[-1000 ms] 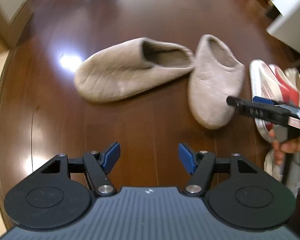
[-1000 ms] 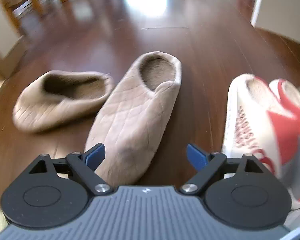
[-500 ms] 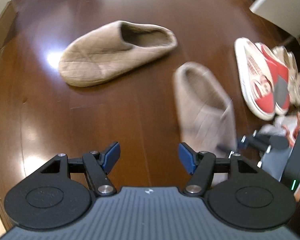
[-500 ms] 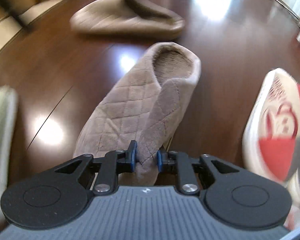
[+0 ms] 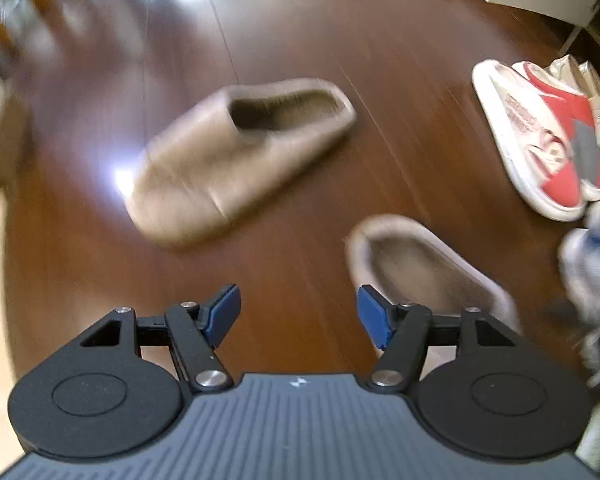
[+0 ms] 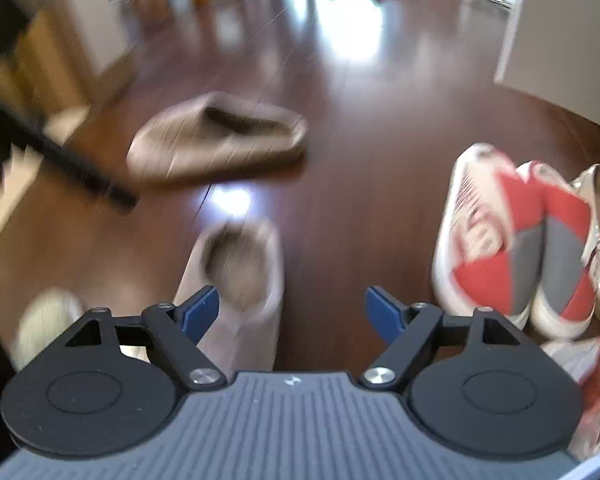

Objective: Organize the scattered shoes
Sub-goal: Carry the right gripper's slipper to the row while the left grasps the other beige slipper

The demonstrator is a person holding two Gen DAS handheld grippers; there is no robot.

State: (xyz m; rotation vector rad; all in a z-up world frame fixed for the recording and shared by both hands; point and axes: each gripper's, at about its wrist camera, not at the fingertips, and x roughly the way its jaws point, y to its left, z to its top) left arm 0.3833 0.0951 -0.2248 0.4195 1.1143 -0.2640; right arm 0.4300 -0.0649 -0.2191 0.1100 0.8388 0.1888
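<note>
On the dark polished wooden floor (image 5: 300, 32), the left claw (image 5: 298, 316) stood released above bare boards. The right claw (image 6: 292, 314) was opening, nothing pinched between its pads. One beige quilted fabric slipper (image 5: 236, 156) lay apart from its mate (image 6: 236, 280); red-and-white sneakers (image 6: 512, 236) lined the right edge, with clear boards between.

On the floor (image 6: 380, 128), the near slipper (image 6: 240, 276) sits centre; the other slipper (image 6: 216, 140) lies behind it, sneakers (image 6: 512, 240) off to its right, well apart.
</note>
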